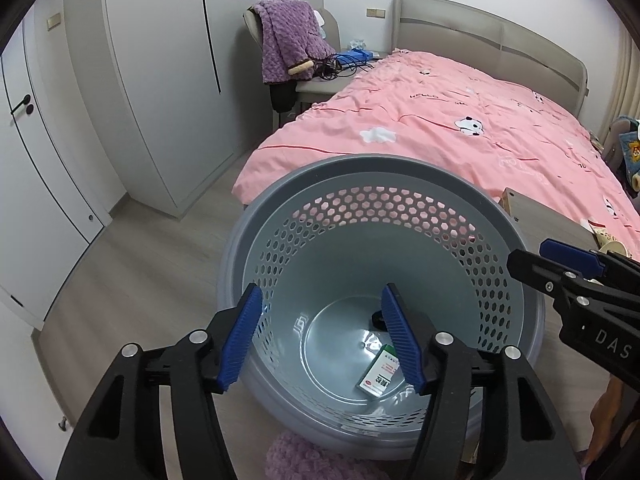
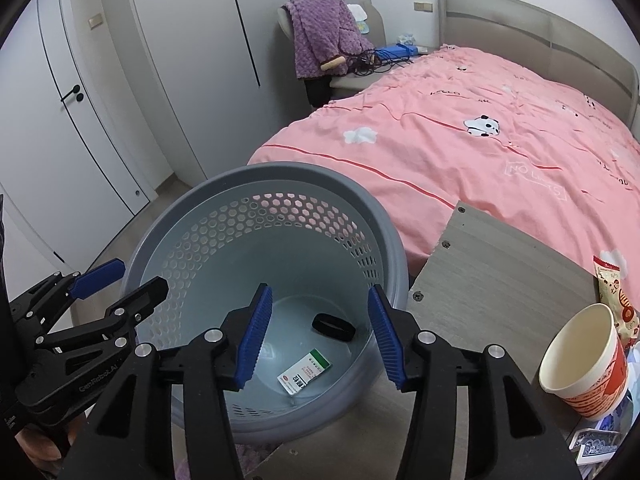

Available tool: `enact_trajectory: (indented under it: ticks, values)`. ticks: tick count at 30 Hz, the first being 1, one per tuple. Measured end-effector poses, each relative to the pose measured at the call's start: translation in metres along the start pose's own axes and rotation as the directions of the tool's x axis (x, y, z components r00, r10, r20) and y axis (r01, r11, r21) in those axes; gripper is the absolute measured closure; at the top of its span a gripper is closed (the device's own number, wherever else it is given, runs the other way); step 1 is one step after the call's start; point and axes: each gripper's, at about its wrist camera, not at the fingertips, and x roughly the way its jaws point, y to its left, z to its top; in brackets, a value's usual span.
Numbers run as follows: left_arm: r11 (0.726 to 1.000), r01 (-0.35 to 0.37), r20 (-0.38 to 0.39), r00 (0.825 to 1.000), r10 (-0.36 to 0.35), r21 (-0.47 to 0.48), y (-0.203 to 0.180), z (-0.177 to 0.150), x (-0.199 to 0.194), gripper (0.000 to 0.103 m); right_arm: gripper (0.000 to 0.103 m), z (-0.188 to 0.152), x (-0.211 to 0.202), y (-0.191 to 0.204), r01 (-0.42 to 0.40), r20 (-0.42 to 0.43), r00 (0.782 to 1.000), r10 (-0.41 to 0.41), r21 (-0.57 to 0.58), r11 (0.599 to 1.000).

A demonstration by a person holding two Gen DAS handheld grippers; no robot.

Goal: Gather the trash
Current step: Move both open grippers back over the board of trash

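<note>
Bin floor (image 2: 280,364) — box (image 2: 305,372) lies flat, diagonal.

Grey perforated bin (image 2: 256,184), small box (image 2: 305,372) inside

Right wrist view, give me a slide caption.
Open right gripper above grey basket holding a small box and black ring; paper cup alongside.

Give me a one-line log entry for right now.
left hand-held gripper: open, empty | right hand-held gripper: open, empty | bin: small box, black band | paper cup: on table
</note>
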Motion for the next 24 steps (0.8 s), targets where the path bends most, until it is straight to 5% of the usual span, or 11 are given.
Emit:
enact_trajectory:
  ticks: [24]
  values:
    - [1.000, -0.004, 0.053, 0.999, 0.004, 0.009, -0.013, 0.000, -0.024, 0.030, 0.024, -0.036, -0.054, -0.024, 0.051, 0.079, 0.995, -0.058, 0.083, 0.995]
